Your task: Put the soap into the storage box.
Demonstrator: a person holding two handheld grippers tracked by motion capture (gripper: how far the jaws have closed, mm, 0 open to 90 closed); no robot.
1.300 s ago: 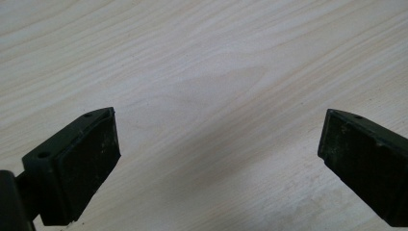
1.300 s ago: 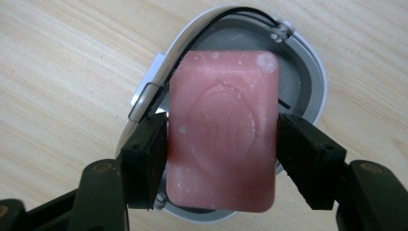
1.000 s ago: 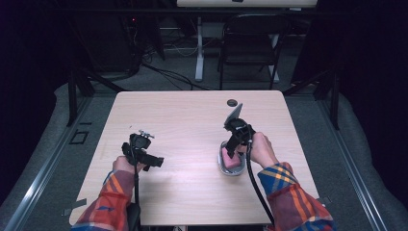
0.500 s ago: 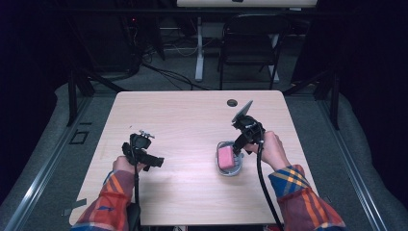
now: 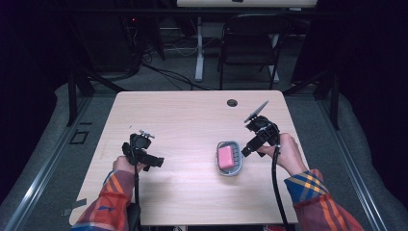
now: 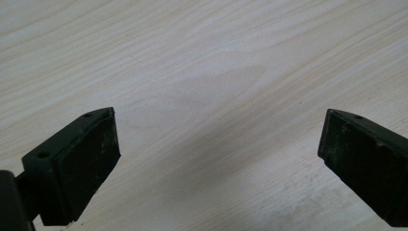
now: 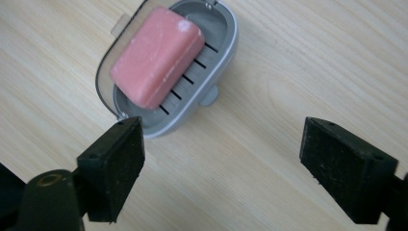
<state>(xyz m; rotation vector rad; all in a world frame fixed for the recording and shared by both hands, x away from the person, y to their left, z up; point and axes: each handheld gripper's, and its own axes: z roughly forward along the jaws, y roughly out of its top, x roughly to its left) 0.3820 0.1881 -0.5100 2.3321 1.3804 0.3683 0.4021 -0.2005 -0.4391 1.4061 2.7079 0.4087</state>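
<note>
A pink bar of soap (image 5: 225, 156) (image 7: 156, 56) lies in a grey slotted soap dish (image 5: 235, 169) (image 7: 219, 36) on the right half of the wooden table (image 5: 192, 120). My right gripper (image 5: 246, 151) (image 7: 222, 159) hovers just right of the dish. Its jaws have just been opening and now stand apart with nothing between them; the dish lies beyond the left jaw. My left gripper (image 5: 155, 162) (image 6: 214, 159) is held at the table's left, open over bare wood, far from the dish.
A small round cable hole (image 5: 232, 102) sits near the table's far edge. A chair (image 5: 250, 43) and a desk leg with cables stand on the floor behind the table. Both forearms wear plaid sleeves (image 5: 312, 192).
The right gripper has let go of the dish area, lifted and drawn back to the right, and its jaws have opened. The left gripper has stayed put.
</note>
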